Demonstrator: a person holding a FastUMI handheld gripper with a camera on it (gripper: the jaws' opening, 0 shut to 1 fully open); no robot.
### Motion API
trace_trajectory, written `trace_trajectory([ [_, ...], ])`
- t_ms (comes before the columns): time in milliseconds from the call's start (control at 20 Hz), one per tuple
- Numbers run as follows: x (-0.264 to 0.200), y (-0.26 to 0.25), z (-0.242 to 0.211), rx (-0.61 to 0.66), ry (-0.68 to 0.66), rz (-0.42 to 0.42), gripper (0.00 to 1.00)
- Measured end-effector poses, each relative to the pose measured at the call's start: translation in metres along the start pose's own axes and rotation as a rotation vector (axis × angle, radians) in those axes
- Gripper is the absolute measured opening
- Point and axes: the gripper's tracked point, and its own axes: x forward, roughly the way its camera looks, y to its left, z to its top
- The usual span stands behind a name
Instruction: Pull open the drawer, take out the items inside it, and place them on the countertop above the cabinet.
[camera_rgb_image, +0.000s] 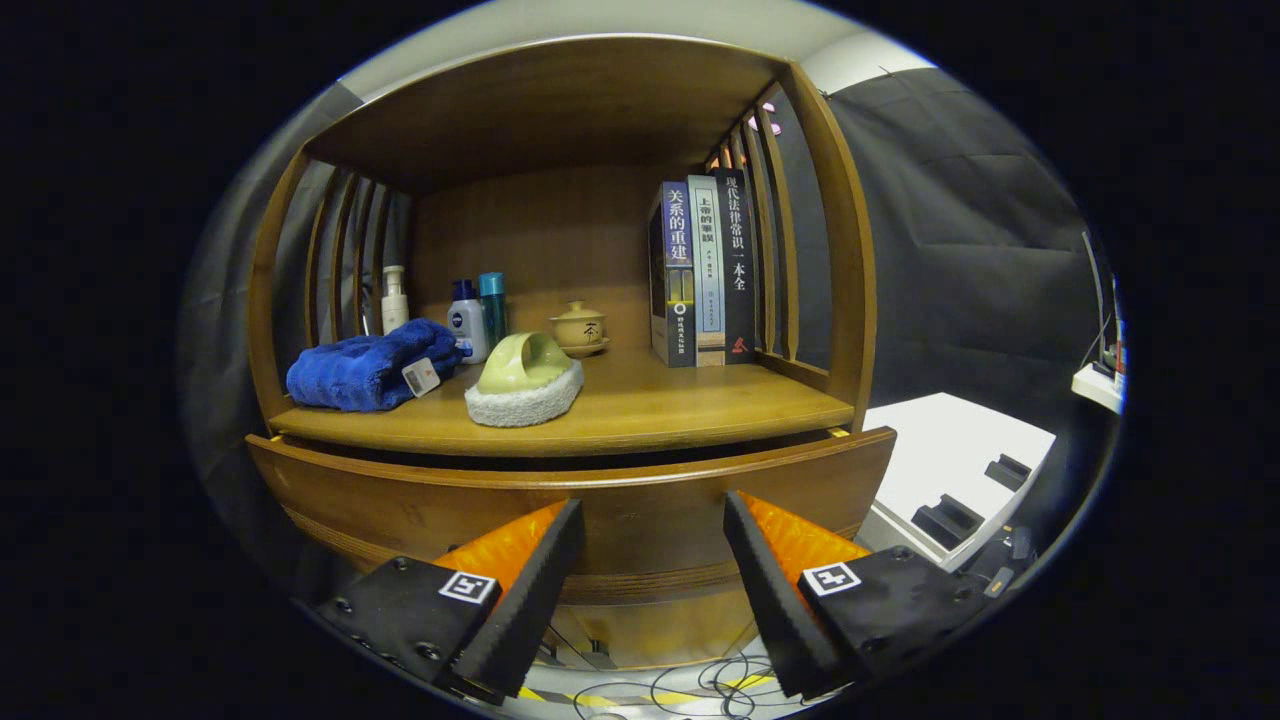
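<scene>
1. The fingers stand apart and hold nothing, their tips level with the front panel of the drawer, which sits just under the tabletop of the wooden cabinet.
2. The drawer looks slightly pulled out: a dark gap shows between its top edge and the tabletop lip, wider at the right corner. Its inside cannot be seen from this low angle, so what it contains is unknown.
3. On the tabletop lie a blue towel and, just beside it, a green-handled scrubber. Behind them stand bottles and a lidded cup, with books upright at the right.
4. By judgement, the task is at or near its opening step: the drawer needs a fuller pull before anything can be lifted out. Whether any tabletop thing came from the drawer cannot be told.
5. No handle on the drawer front can be made out; its lower edge is hidden behind the fingers.
</scene>
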Motion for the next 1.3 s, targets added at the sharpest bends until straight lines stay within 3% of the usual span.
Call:
trace_trajectory([
  [250,0.024,0.003,-0.009,0.0,0.031,-0.034,0.96],
  [450,0.024,0.006,-0.007,-0.066,0.022,-0.006,0.94],
  [750,0.022,-0.002,-0.004,0.018,0.061,-0.028,0.95],
  [1100,-0.01,-0.01,0.063,0.087,0.03,-0.007,0.95],
  [1300,-0.041,-0.029,0.132,-0.004,-0.069,-0.042,0.95],
])
